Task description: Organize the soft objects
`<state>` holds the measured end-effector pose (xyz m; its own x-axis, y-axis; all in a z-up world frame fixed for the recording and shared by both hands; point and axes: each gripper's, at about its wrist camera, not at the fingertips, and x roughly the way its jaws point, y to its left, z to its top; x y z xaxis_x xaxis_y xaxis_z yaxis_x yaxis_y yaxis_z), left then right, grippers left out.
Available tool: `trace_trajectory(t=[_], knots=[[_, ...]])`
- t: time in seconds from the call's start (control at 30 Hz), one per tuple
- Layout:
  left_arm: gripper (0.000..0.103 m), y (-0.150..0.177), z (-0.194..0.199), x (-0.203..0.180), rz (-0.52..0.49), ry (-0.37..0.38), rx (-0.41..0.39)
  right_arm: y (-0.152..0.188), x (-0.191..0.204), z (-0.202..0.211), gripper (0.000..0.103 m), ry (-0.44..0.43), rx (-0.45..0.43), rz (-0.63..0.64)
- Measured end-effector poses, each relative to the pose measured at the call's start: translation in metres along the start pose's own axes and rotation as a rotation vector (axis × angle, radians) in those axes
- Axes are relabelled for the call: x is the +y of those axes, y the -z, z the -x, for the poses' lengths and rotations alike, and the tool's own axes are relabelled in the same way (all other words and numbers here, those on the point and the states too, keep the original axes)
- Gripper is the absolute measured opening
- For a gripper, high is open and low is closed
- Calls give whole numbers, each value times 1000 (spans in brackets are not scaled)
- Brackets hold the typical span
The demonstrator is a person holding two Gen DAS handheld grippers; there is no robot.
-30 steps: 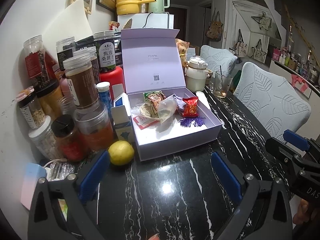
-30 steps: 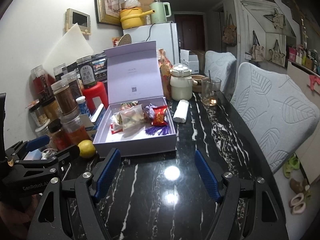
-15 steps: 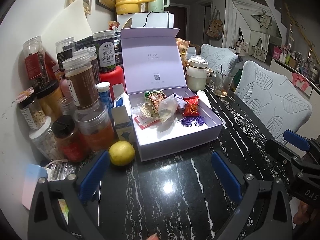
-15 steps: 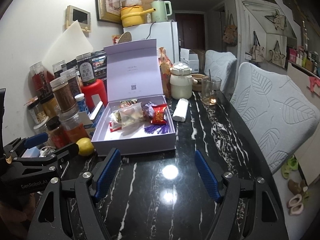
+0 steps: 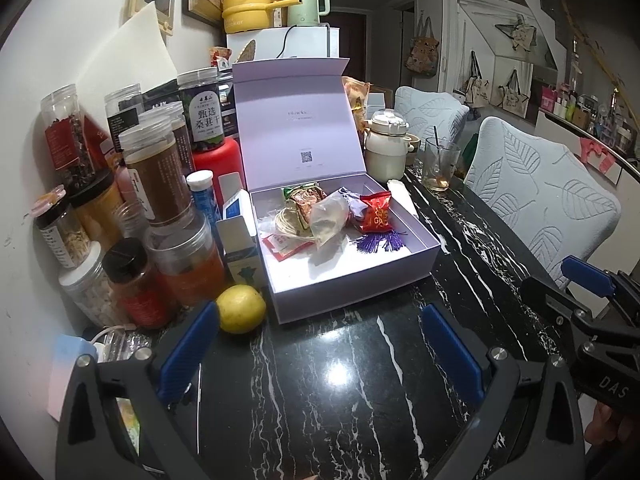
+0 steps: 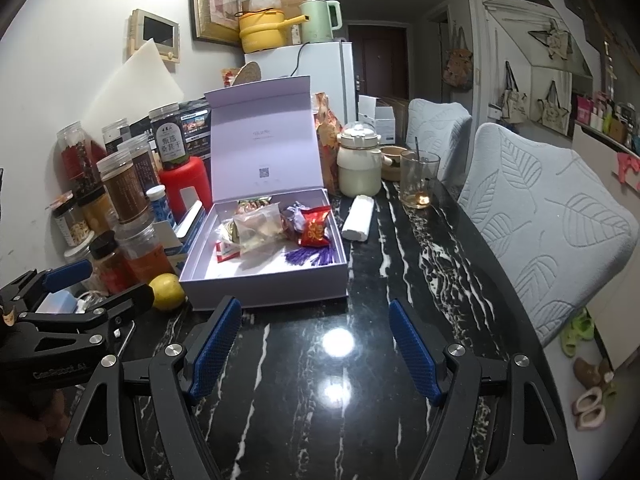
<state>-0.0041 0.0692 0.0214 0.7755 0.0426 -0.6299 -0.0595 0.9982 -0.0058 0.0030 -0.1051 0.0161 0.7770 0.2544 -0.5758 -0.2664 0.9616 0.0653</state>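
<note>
Far left of the box [image 5: 352, 280]: a tight crowd of jars [image 5: 160, 168], stacked and touching one another, close against its left wall. Risk here of toppling a tall one with a wide sweep of the left gripper [image 5: 320, 320]. Labels on the jars furthest from the box too small to read.

Just beside the front left corner of the box: a lemon [image 5: 240, 308], round, likely to roll away at a light push from a finger. Left gripper in front of the box, above the dark table [image 5: 360, 400], fingers spread wide, grasping nothing.

Inside the box, toward its back half: the soft things, namely a clear bag [image 5: 330, 220], a red packet [image 5: 376, 214] and a purple tassel [image 5: 380, 242], overlapping in one pile. Danger of lifting two together, or of pinching only the thin film and dropping the bag. Contents under the bag mostly covered, so hard to name. At the back of the box: the lid [image 5: 300, 128], upright, perhaps ready to fall shut if bumped from the front.

Just beside the right wall of the box: a white roll [image 6: 358, 218], lying on the table, seemingly soft, probably not yet sorted; material impossible to tell. Behind the right back corner of the box: a cream pot [image 6: 360, 168] and a glass [image 6: 418, 180], easy to knock over with a careless reach for the roll.

Right gripper [image 6: 314, 308] also in front of the box, fingers released and well apart, empty. Of the hand [image 5: 604, 426] on it, only a small part in view at the edge.
</note>
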Motion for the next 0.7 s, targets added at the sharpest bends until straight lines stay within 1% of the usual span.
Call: trace_trajectory(t=[0.7], knots=[[103, -4, 4, 1, 3, -12, 2, -2, -2, 1, 77, -1, -3, 6]])
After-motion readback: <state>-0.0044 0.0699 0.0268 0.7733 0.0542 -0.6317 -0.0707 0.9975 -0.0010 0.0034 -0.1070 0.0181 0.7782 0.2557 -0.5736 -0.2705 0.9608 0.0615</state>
